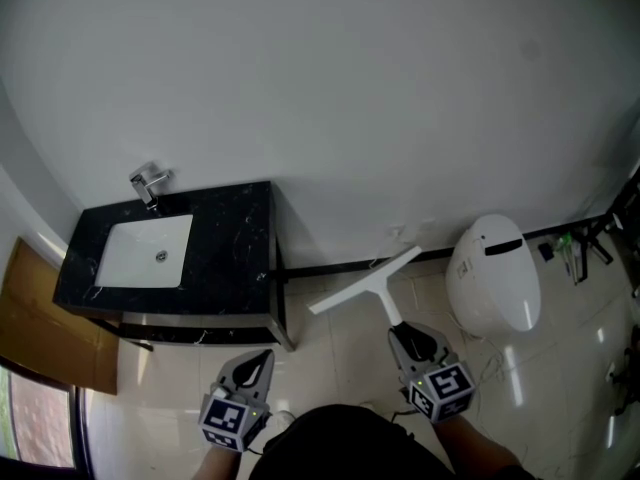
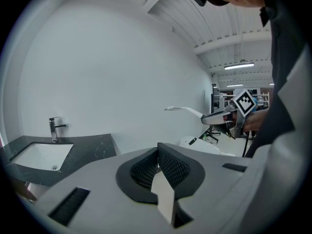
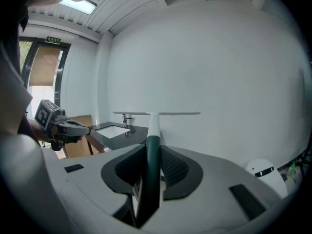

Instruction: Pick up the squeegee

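1. Your right gripper (image 1: 405,333), in the head view, holds the white squeegee (image 1: 365,290) in the air, between the black sink counter (image 1: 245,228) and the toilet (image 1: 493,273); your left gripper (image 1: 260,360) is beside it, at the left.
2. In the left gripper view, your jaws are pressed together, with nothing between them.
3. In the right gripper view, your jaws are clamped on the dark green handle (image 3: 152,155) of the squeegee; its blade (image 3: 156,113) lies level.
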`<action>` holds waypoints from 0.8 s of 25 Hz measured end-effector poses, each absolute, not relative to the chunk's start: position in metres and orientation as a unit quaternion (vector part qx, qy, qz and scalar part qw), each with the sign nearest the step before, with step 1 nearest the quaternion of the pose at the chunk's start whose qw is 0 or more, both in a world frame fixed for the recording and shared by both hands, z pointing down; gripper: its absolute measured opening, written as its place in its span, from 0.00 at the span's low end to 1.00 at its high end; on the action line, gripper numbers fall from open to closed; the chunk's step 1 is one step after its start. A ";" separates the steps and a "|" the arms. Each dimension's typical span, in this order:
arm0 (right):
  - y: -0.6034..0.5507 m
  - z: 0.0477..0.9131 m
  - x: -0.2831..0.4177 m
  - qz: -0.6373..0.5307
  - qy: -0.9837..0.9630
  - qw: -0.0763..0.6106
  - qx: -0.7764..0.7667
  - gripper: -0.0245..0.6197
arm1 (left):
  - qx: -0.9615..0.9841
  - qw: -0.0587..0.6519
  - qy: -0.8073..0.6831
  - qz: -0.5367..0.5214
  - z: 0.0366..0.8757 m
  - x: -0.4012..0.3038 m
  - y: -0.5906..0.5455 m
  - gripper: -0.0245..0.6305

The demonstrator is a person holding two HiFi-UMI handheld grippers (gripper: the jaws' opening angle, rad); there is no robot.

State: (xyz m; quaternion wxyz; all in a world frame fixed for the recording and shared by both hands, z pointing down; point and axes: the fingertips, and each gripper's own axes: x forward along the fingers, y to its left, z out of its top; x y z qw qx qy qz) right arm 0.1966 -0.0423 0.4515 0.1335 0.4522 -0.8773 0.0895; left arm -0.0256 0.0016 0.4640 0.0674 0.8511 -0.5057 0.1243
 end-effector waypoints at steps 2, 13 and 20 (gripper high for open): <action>-0.039 0.449 0.188 0.087 -0.876 0.133 0.455 0.19 | 0.852 0.066 -0.505 0.122 0.465 -0.035 0.003 0.04; -0.029 0.443 0.163 0.080 -0.874 0.133 0.460 0.19 | 0.856 0.061 -0.499 0.120 0.464 -0.059 0.009 0.04; -0.026 0.438 0.160 0.076 -0.876 0.133 0.457 0.19 | 0.853 0.065 -0.505 0.118 0.460 -0.060 0.013 0.04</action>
